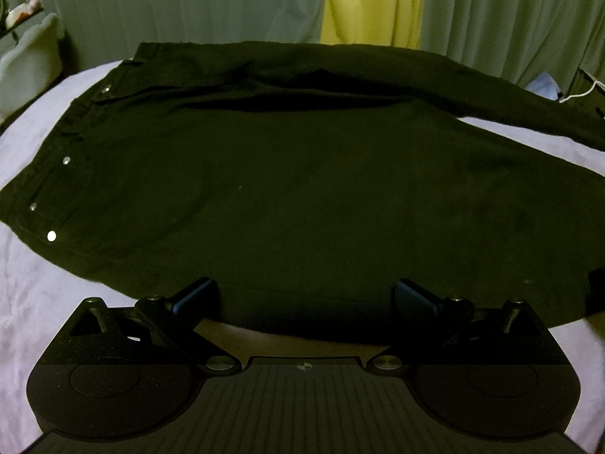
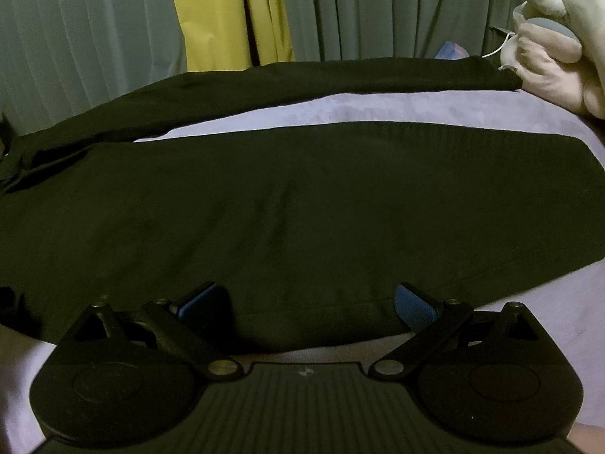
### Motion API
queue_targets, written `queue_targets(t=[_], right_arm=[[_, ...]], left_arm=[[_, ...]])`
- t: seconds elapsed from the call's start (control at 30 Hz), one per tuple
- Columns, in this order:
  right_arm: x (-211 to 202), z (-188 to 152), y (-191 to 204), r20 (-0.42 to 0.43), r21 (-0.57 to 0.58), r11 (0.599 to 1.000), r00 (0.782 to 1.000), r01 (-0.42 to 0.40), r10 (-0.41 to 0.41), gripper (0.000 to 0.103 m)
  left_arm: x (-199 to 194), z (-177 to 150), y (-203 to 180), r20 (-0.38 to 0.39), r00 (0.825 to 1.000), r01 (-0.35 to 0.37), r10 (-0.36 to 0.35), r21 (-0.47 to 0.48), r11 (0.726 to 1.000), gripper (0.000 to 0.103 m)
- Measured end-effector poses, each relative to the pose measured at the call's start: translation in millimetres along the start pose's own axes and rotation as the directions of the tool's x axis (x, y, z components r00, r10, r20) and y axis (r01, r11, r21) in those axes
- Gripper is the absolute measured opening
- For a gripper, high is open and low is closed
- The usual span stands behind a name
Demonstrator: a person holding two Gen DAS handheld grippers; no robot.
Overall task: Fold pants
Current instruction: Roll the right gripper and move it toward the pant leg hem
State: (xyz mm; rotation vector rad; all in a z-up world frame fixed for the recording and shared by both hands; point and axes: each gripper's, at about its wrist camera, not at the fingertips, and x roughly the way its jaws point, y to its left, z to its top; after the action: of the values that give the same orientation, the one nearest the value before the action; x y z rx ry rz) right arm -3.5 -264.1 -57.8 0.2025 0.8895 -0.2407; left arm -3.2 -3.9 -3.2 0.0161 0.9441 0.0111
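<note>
Black pants (image 1: 287,189) lie spread flat on a pale lilac bed cover (image 1: 30,302). The waistband with silver rivets is at the left of the left wrist view; the two legs run to the right, parted by a strip of cover. My left gripper (image 1: 304,295) is open, its blue-padded fingers at the near edge of the pants' hip part. In the right wrist view the near leg (image 2: 302,208) fills the middle and the far leg (image 2: 302,79) lies behind it. My right gripper (image 2: 306,304) is open at the near edge of the near leg, holding nothing.
Grey-green curtains with a yellow strip (image 1: 370,3) hang behind the bed. A pale plush toy (image 2: 559,38) lies at the far right by the leg ends, with a white cord beside it. A pale cushion (image 1: 30,60) stands at the far left.
</note>
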Motion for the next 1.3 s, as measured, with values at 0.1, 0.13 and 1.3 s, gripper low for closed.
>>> queue_targets(t=[0.1,0.13,1.3], right_arm=[[2.1,0.1,-0.6,-0.005,0.011,1.000,1.000,-0.002,0.002,0.099],[2.6,0.1,-1.9,-0.005,0.023,1.000,1.000,-0.006,0.006,0.099],[171.9,266.9,-86.0,-0.079,0.534,0.834,0.990,0.138,-0.113,0.046]], left_arm=[[-9.5,0.6,-0.4,0.044,0.999,0.010,-0.010,-0.005,1.000,0.103],[-14.3,1.4,-1.4,0.071,0.997,0.011,-0.011,-0.006,1.000,0.103],[82.7,74.6,1.3,0.302,0.918,-0.193,0.256,-0.222,0.956,0.103]])
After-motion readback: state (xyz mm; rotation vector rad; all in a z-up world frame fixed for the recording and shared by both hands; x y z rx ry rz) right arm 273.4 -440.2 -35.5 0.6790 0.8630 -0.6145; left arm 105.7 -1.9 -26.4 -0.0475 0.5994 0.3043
